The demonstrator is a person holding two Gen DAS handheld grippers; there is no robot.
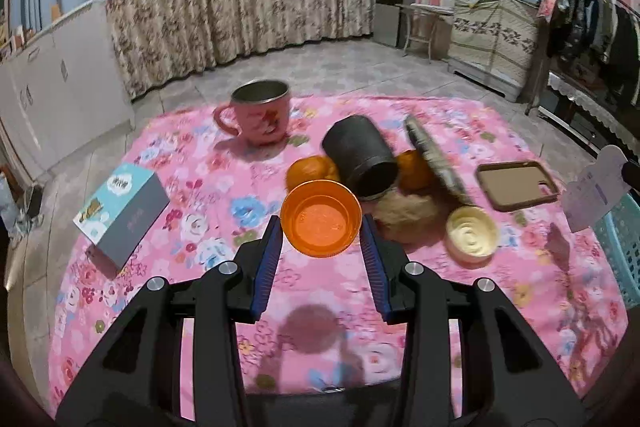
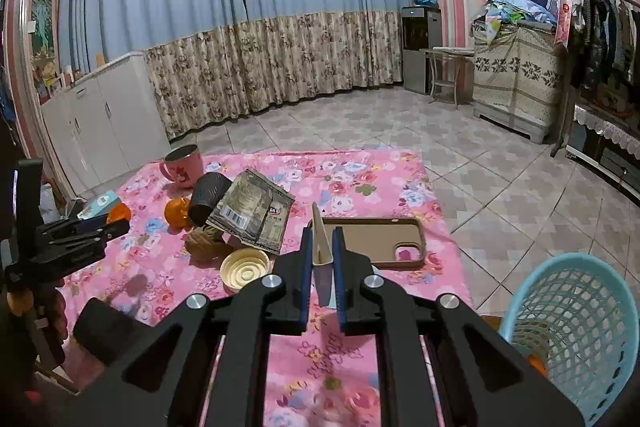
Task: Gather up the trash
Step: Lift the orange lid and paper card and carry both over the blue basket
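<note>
On the pink flowered cloth (image 2: 352,183) the pink metal mug (image 1: 256,115) stands at the far left, the teal carton (image 1: 120,211) nearer on that side. Two oranges (image 1: 312,169) flank the tipped black cylinder (image 1: 360,159). The brown phone case (image 2: 376,239) lies right; the blue mesh basket (image 2: 572,327) stands beyond the cloth's right edge.
</note>
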